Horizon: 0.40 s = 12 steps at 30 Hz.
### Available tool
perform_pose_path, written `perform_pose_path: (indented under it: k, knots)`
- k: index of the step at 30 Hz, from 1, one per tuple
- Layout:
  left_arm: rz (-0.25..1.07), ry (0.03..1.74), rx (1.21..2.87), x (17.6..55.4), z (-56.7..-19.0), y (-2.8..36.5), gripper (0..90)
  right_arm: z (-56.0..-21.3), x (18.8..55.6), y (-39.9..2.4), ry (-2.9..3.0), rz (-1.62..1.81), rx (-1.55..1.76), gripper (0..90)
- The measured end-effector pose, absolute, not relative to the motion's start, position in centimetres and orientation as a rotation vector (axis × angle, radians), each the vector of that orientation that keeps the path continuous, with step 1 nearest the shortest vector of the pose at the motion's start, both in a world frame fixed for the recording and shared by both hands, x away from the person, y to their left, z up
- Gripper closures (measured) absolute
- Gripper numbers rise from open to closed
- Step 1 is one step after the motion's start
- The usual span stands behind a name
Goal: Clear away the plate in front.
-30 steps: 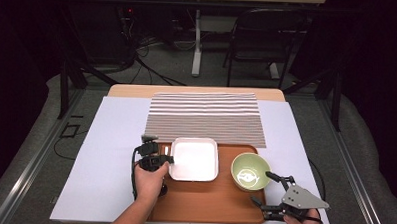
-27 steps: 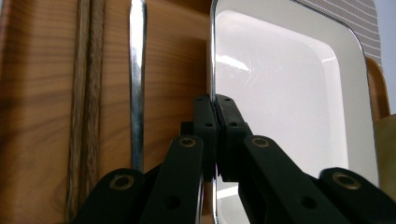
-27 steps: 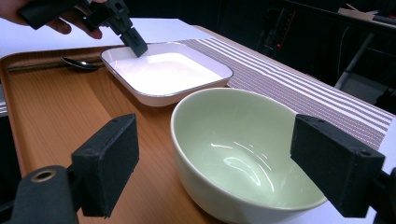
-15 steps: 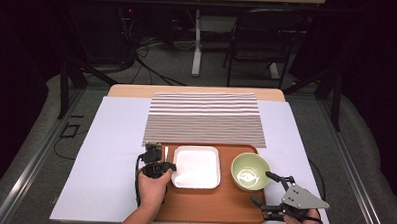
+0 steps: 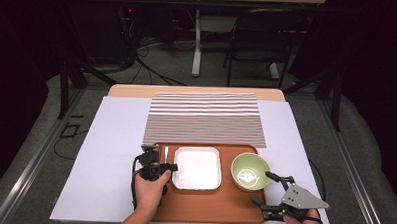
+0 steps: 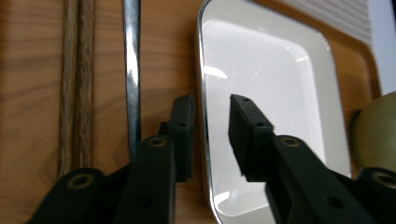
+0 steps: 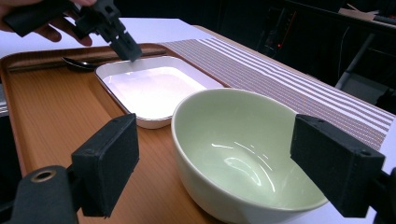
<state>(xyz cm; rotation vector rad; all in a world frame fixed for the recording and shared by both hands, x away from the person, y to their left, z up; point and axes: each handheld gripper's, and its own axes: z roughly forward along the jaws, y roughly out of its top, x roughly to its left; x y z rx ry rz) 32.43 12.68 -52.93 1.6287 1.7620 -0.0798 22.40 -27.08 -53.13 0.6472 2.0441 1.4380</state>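
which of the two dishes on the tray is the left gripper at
The white rectangular plate: the left gripper straddles its rim with open jaws. The green bowl sits by the right gripper.

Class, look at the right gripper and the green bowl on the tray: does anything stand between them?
Nothing visible does. The right gripper has its jaws wide open on either side of the green bowl, not pressing it; the white plate lies beyond.

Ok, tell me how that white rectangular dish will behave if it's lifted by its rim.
The white dish looks glossy with a smooth rounded rim, so it may slip in the left claw, whose jaws have just been opening astride that rim. It looks rigid, probably ceramic, so likely breakable if dropped. Held by one edge, it would probably tilt.
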Motion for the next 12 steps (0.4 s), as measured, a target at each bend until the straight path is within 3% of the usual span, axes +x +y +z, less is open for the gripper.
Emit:
perform_pose_path:
  k: [5, 7, 12]
  knots:
    - [-0.036, 1.699, 1.662, 32.1, -51.7, 13.8, 52.4, -53.2, 22.4, -27.1, 2.043, 1.433, 0.649, 14.9]
    - [0.064, 1.665, 1.676, 31.8, -51.5, 14.2, 45.6, -53.2, 22.4, -27.1, 2.045, 1.433, 0.647, 14.9]
    - [0.195, 1.604, 1.683, 31.2, -51.0, 15.6, 37.6, -53.2, 22.5, -27.0, 2.045, 1.425, 0.644, 14.9]
